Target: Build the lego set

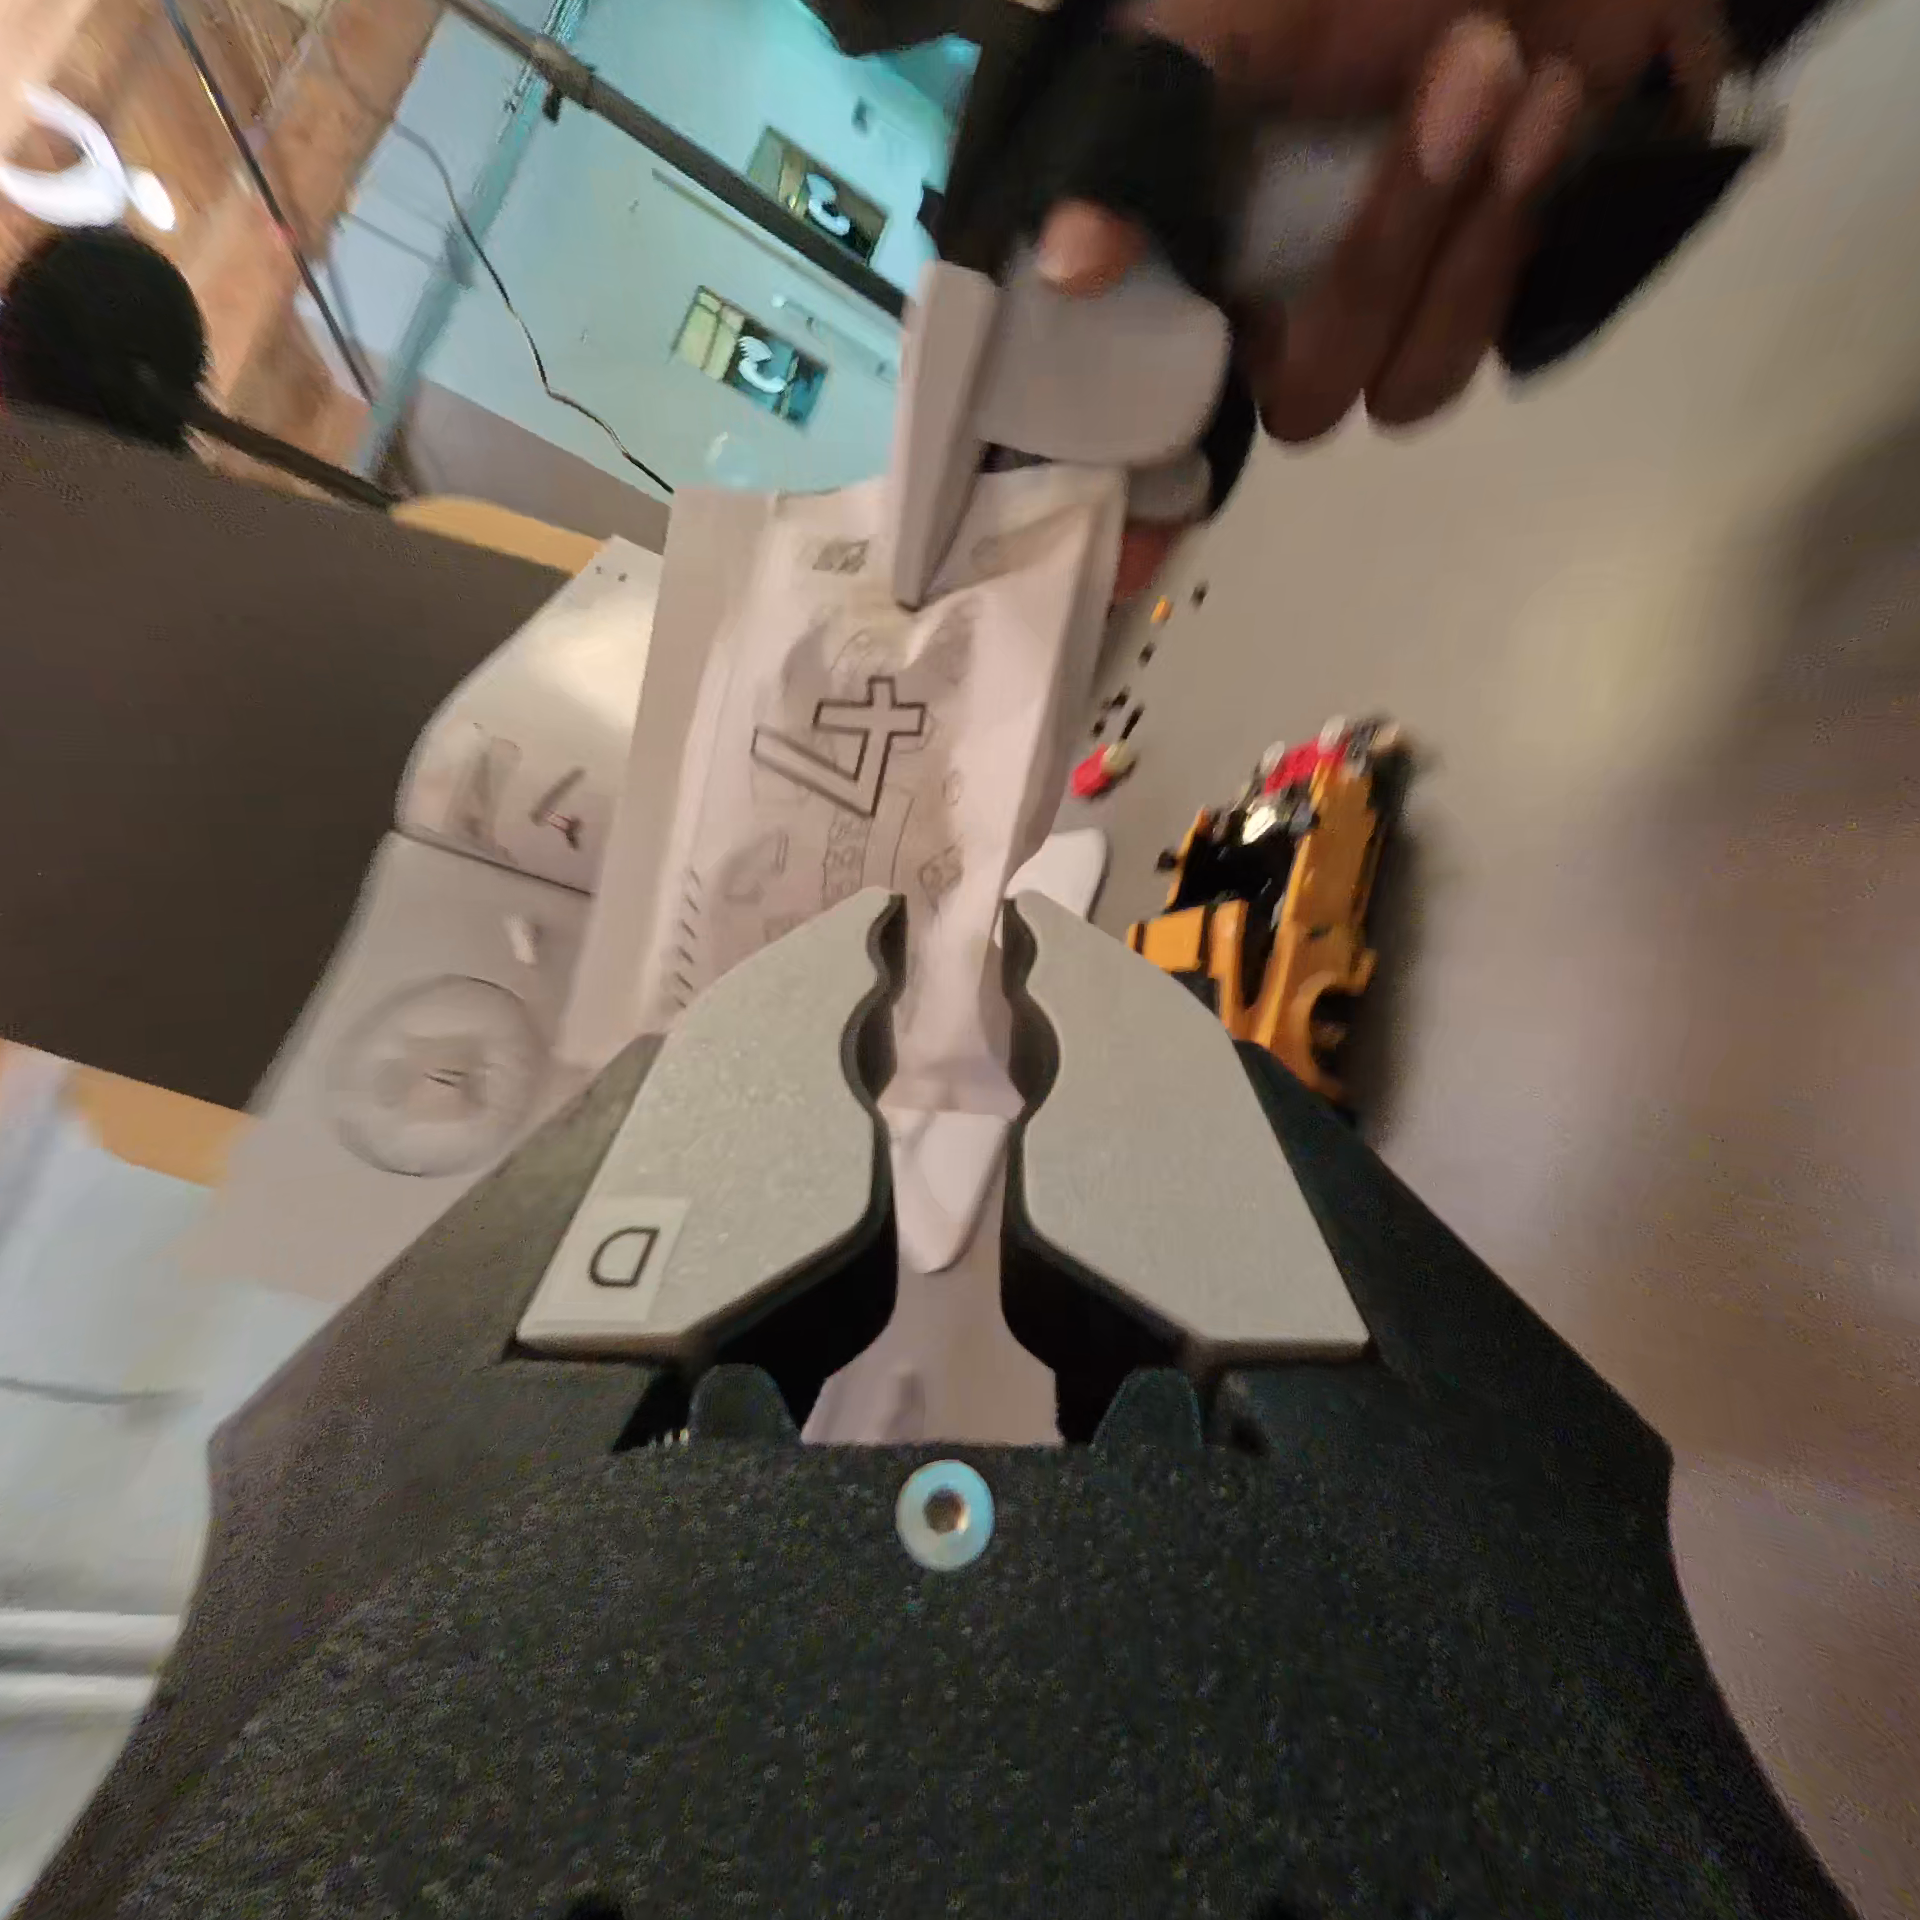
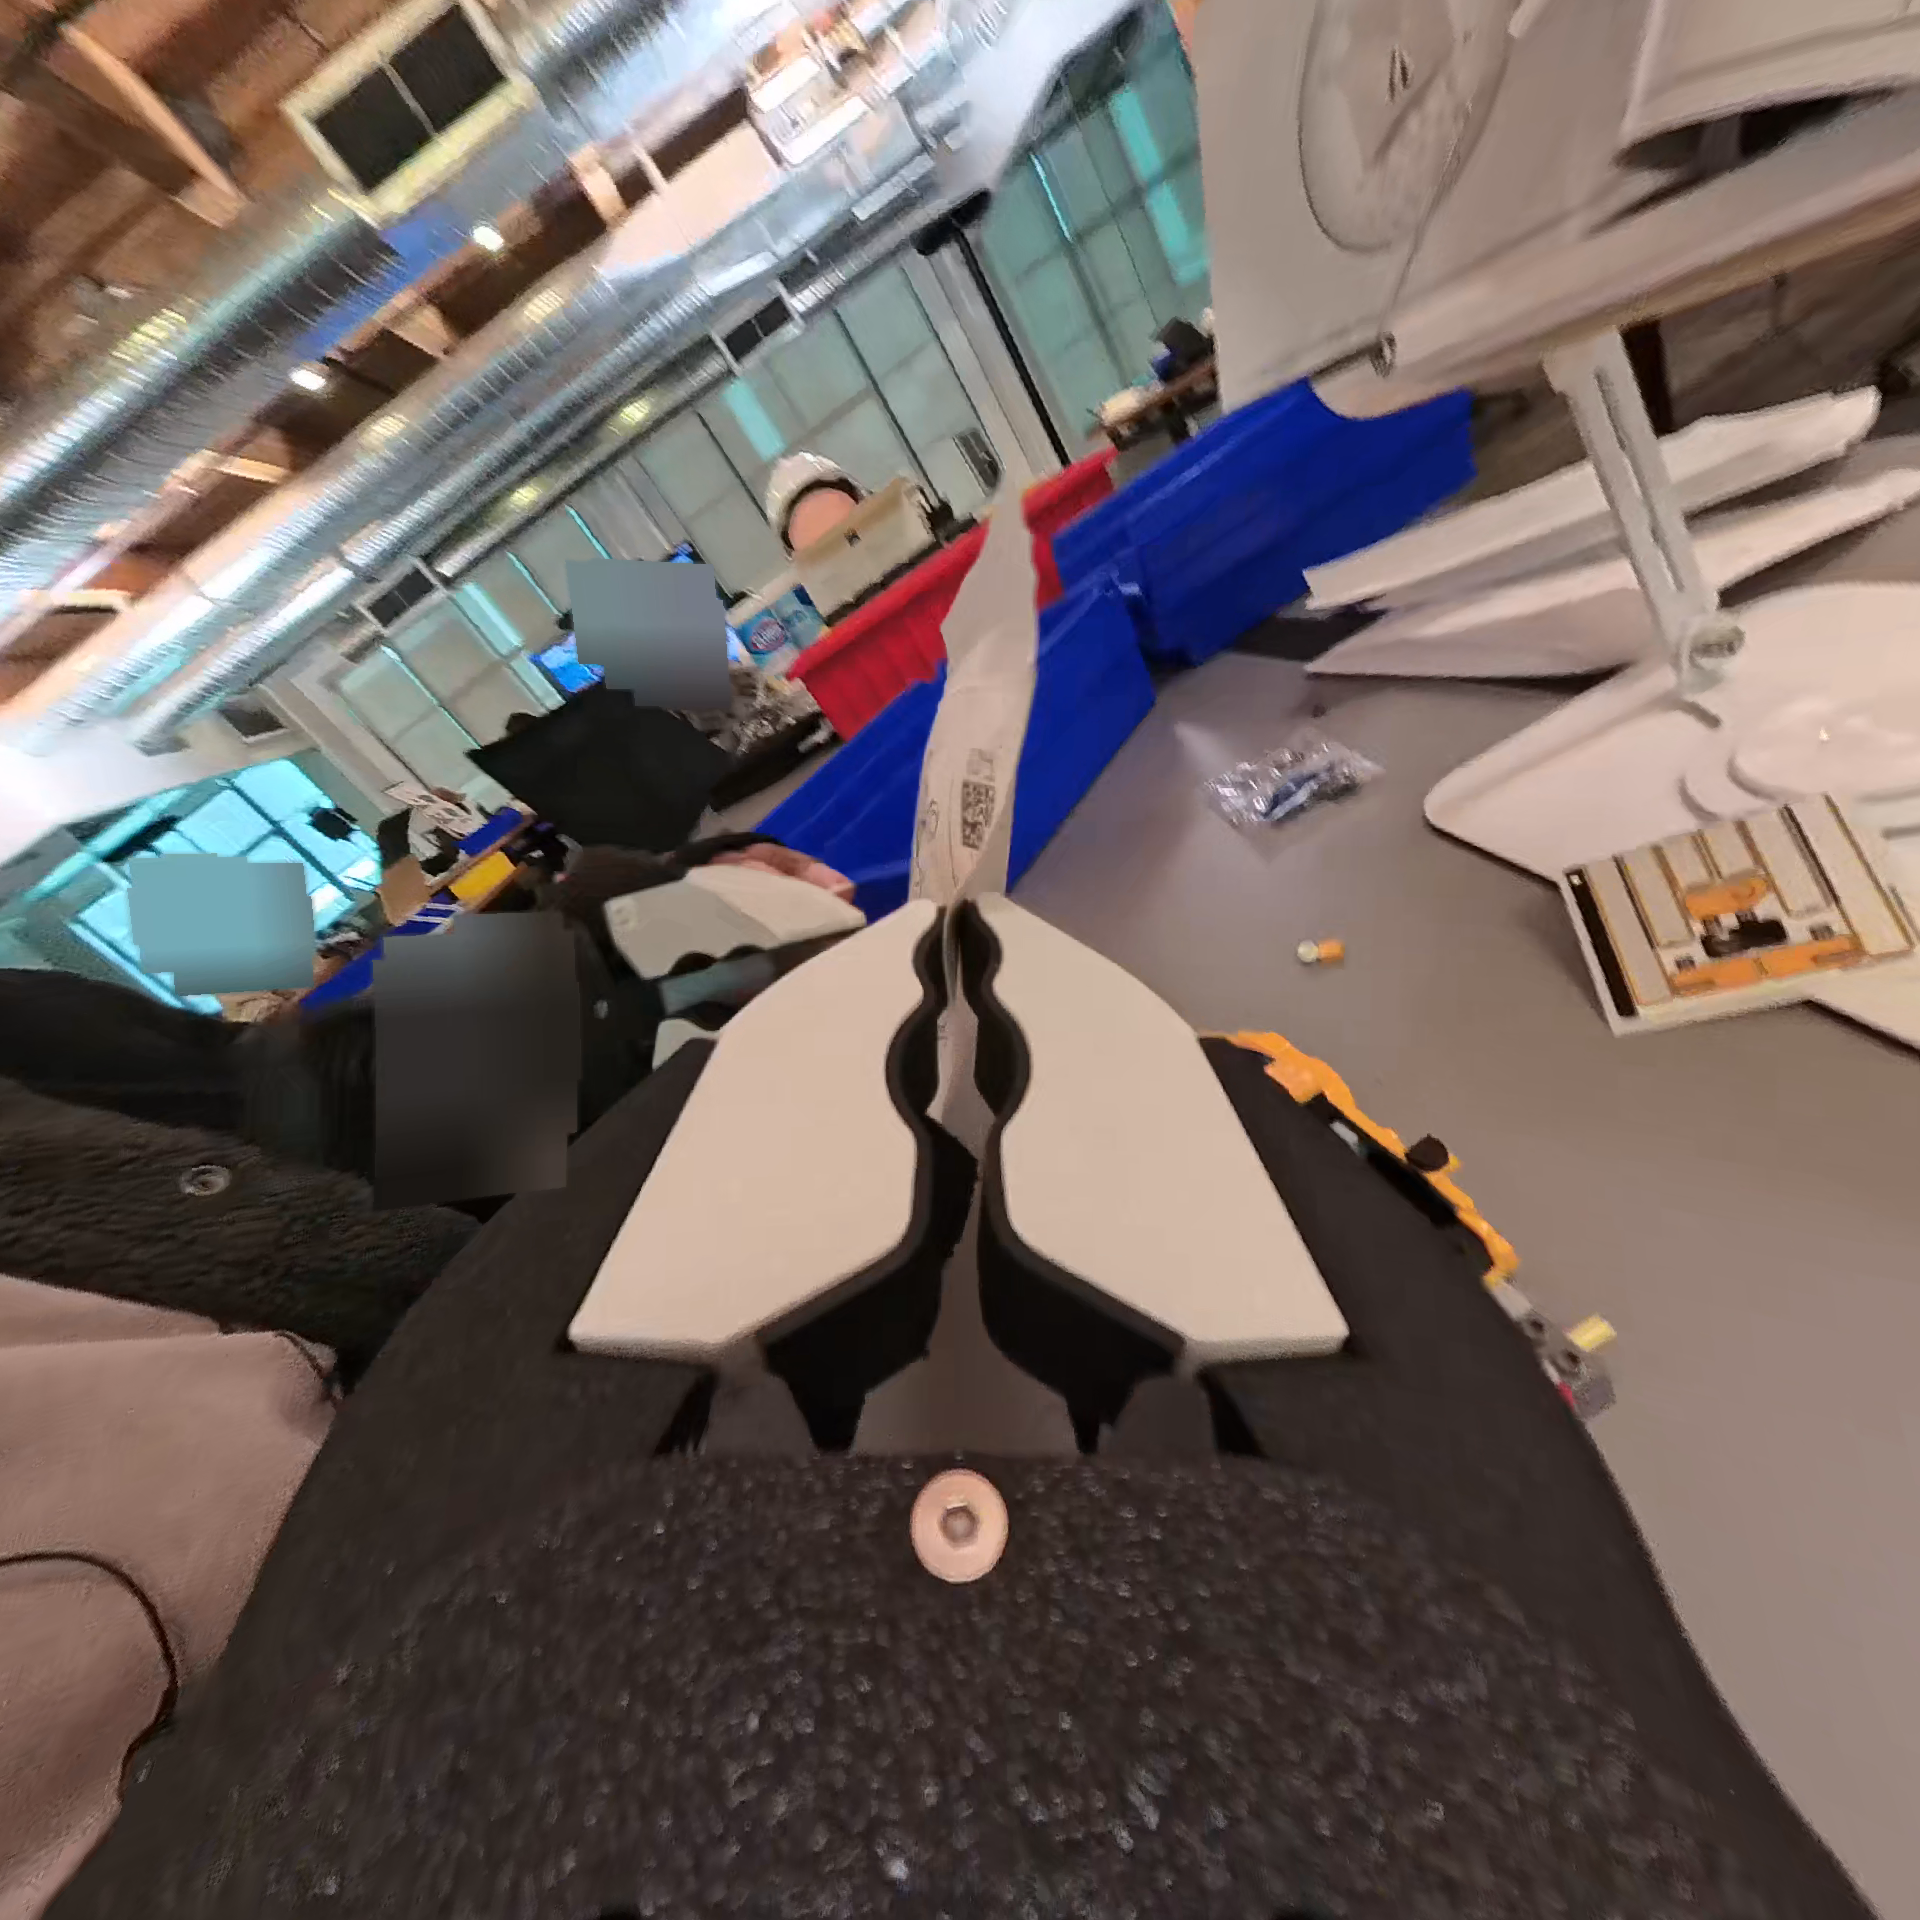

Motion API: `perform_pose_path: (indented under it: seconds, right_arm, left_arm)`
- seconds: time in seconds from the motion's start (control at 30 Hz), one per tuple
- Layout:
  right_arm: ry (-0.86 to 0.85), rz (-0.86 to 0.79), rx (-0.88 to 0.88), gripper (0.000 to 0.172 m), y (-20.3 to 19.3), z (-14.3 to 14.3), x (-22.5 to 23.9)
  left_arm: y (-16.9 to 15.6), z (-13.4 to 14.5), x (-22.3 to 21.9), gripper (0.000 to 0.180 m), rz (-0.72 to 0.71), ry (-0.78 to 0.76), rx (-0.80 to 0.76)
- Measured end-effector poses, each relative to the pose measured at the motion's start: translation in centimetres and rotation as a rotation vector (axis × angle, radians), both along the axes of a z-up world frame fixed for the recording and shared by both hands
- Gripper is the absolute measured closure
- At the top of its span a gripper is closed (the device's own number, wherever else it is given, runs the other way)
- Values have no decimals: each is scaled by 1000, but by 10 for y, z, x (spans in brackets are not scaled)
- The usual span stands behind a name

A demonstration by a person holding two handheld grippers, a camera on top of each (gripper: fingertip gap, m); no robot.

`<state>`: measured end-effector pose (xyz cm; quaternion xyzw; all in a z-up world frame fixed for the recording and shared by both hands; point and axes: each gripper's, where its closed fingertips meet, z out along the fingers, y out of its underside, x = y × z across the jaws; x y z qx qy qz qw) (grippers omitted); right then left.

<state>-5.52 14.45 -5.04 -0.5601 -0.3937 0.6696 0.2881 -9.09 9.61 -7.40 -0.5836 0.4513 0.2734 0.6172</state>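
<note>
We are holding a white printed paper bag (image 1: 831,748) between our two grippers. The left gripper (image 1: 951,914) is standing slightly open, the crumpled bag end running through the gap between its fingers. The right gripper (image 2: 956,914) is pinching the bag's other edge (image 2: 971,790) with its fingers nearly together. Right of the left gripper, a yellow toy vehicle (image 1: 1288,894) is lying on the grey table (image 1: 1662,935), loose small pieces (image 1: 1112,764) beyond it.
</note>
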Motion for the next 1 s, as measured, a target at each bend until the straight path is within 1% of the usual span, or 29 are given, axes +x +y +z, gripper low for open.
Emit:
perform_pose_path:
  seconds: [0.07, 0.13, 0.17, 0.2, 0.23, 0.3, 0.37, 0.4, 0.43, 0.5, 0.57, 0.63, 0.7, 0.8, 0.87, 0.93, 1.0]
  right_arm:
    - [42, 13, -17, 171, 2, 5, 5]
    - [78, 21, -16, 172, 2, 8, 8]
    - [98, 23, -15, 172, 2, 10, 9]
    - [122, 34, -15, 172, 0, 12, 10]
    - [160, 61, -17, 172, -4, 17, 11]
    - [215, 117, -22, 172, -14, 25, 14]
    - [231, 158, 11, 172, -25, 27, 14]
    - [234, 178, 31, 172, -31, 26, 14]
    - [236, 192, 48, 172, -36, 26, 13]
    - [235, 234, 73, 172, -48, 24, 11]
    - [213, 275, 103, 172, -58, 18, 9]
    - [197, 255, 127, 172, -57, 14, 7]
    - [151, 225, 167, 171, -51, 5, 4]
    - [74, 162, 266, 167, -41, -8, 1]
    - [36, 94, 341, 153, -30, -7, 0]
    - [-31, 28, 441, 141, -18, -3, 1]
    - [-120, 8, 579, 135, -16, 0, -2]
  left_arm:
    - [-5, 13, -1, 156, -99, -290, -94]
    - [-10, 35, -10, 153, -227, -650, -165]
    - [-11, 45, -19, 148, -279, -832, -204]
    - [-9, 50, -30, 143, -315, -992, -247]
    - [-4, 49, -42, 140, -329, -1123, -292]
    - [4, 37, -55, 138, -364, -1309, -409]
    - [4, 35, -52, 134, -481, -1458, -509]
    - [-1, 39, -46, 137, -556, -1501, -540]
    - [-5, 41, -38, 140, -614, -1506, -571]
    - [-15, 39, -19, 147, -684, -1441, -628]
    - [-21, 37, -9, 169, -708, -1394, -657]
    - [-20, 36, -12, 173, -669, -1366, -643]
    - [-17, 32, -14, 173, -599, -1313, -660]
    - [-15, 24, -17, 173, -505, -1229, -683]
    - [-16, 17, -21, 173, -444, -1153, -702]
    - [-21, 8, -24, 173, -401, -1042, -730]
    - [-30, -6, -26, 173, -367, -936, -777]
